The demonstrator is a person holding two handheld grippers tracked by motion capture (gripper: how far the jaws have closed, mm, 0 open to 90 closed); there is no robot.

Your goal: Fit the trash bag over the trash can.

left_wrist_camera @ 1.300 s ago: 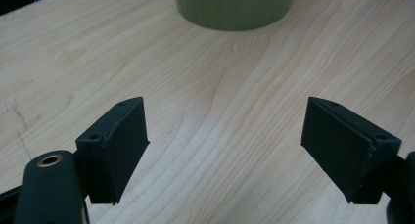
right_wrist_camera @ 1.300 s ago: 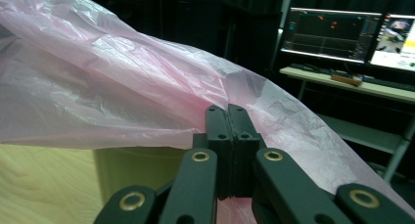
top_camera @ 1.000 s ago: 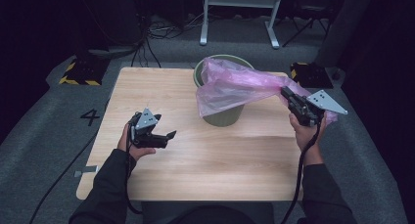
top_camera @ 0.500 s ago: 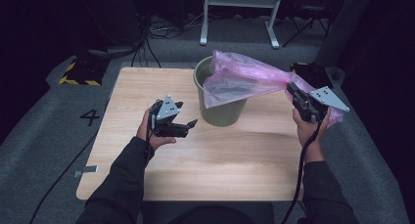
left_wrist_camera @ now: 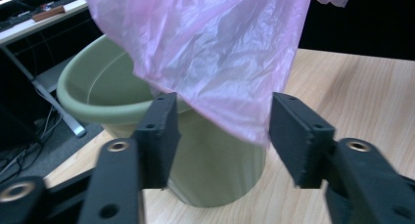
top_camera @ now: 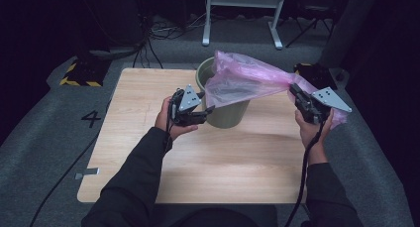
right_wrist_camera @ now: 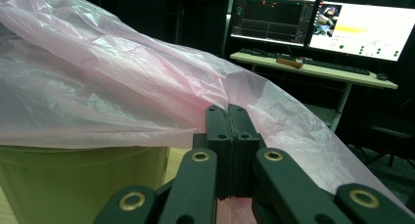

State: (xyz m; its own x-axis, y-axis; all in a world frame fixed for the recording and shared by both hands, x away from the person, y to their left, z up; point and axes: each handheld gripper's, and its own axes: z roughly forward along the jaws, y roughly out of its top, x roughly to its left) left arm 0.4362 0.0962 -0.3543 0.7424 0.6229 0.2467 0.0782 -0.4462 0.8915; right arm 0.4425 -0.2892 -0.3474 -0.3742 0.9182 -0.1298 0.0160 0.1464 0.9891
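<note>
Landmark: green bin [top_camera: 225, 105], standing upright on the tabletop [top_camera: 198, 157], toward its far side.

Left hand-held gripper [top_camera: 202, 109] sits just left of the bin at its near-left wall. Its jaws have just been closing and are about half apart. In the left gripper view the hanging edge of the pink bag [left_wrist_camera: 215, 53] droops between the pads [left_wrist_camera: 159, 136]; no visible pinch on the film yet, though the contact is hard to judge from here. Bin base is cut off at the bottom of that view.

Right hand-held gripper [top_camera: 302, 99] is right of the bin, off its rim, with the jaws pressed together on a bag corner [right_wrist_camera: 254, 111]. The film is stretched from there across the bin mouth.

The bag covers the right and far part of the rim, so the bin interior is mostly hidden; the left rim [left_wrist_camera: 93, 94] is still bare.

Beyond the bin: dark floor, cables and a stand, all hard to make out.
</note>
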